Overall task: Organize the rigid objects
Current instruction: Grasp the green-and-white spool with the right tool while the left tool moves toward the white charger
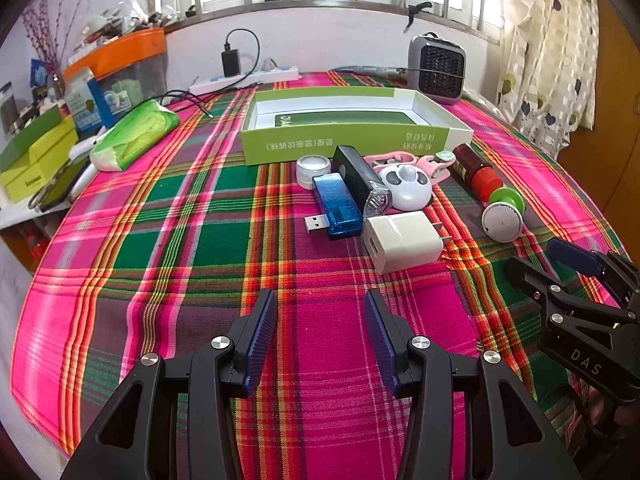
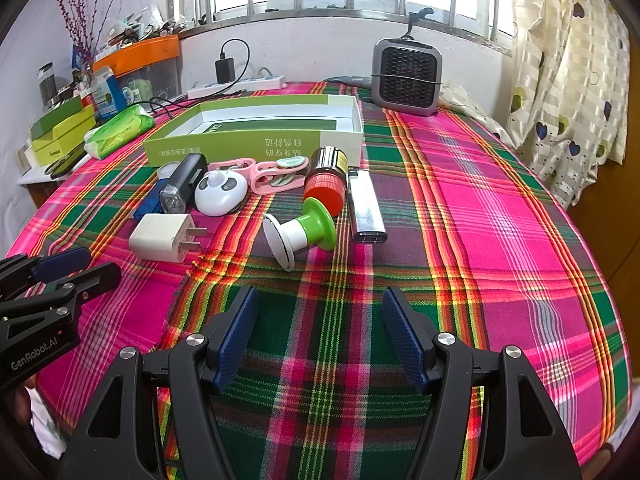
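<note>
A cluster of small items lies in front of an open green box (image 1: 352, 136) (image 2: 256, 144): a white charger (image 1: 404, 240) (image 2: 164, 238), a blue USB stick (image 1: 334, 210), a black lamp (image 1: 360, 178), a panda gadget (image 1: 406, 186) (image 2: 220, 192), pink clips (image 1: 416, 160), a red-capped brown bottle (image 1: 478, 172) (image 2: 326, 180), a green-and-white knob (image 1: 504, 214) (image 2: 300, 232) and a silver lighter (image 2: 366, 208). My left gripper (image 1: 320, 300) is open and empty, short of the charger. Near the knob, my right gripper (image 2: 320, 294) is also open and empty.
A plaid cloth (image 1: 200, 240) covers the table. At the back stand a grey heater (image 2: 406, 76), a power strip (image 1: 248, 78) with a black plug, and a green tissue pack (image 1: 132, 136). Boxes and an orange bin (image 1: 120, 52) crowd the left shelf. A curtain (image 2: 560, 80) hangs right.
</note>
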`<state>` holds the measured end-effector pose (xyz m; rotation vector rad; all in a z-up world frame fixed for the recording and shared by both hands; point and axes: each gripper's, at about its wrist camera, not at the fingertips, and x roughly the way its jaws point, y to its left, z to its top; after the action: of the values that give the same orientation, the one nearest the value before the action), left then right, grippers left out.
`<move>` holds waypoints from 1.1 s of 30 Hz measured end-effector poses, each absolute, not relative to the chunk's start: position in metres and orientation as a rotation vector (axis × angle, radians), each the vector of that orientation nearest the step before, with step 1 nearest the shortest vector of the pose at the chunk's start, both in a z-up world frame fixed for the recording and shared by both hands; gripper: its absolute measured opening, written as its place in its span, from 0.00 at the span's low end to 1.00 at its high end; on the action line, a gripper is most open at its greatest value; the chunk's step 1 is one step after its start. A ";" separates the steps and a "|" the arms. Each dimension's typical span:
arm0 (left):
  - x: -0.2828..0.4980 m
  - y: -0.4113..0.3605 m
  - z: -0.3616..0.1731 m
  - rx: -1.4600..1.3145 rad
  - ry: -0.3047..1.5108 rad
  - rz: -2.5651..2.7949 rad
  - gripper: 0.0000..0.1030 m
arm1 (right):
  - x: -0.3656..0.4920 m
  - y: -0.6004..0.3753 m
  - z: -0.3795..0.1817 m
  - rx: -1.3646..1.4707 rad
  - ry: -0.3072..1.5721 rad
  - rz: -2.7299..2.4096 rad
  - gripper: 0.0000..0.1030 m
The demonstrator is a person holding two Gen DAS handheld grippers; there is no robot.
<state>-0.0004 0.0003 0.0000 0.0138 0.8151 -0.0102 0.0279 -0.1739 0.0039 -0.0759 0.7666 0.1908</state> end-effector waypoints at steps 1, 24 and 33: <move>-0.001 0.001 0.000 0.014 0.817 -0.012 0.43 | 0.028 -0.174 0.004 -0.076 0.766 0.191 0.63; 0.012 0.007 0.007 -0.101 0.842 -0.284 0.43 | 0.056 -0.173 0.015 -0.129 0.809 0.341 0.63; 0.033 0.000 0.012 -0.107 0.849 -0.340 0.43 | 0.076 -0.171 0.016 -0.161 0.825 0.371 0.63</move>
<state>0.0328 0.0002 0.0119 -0.1071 0.8487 -0.3398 0.0756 -0.1708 0.0161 -0.1614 0.8250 0.3715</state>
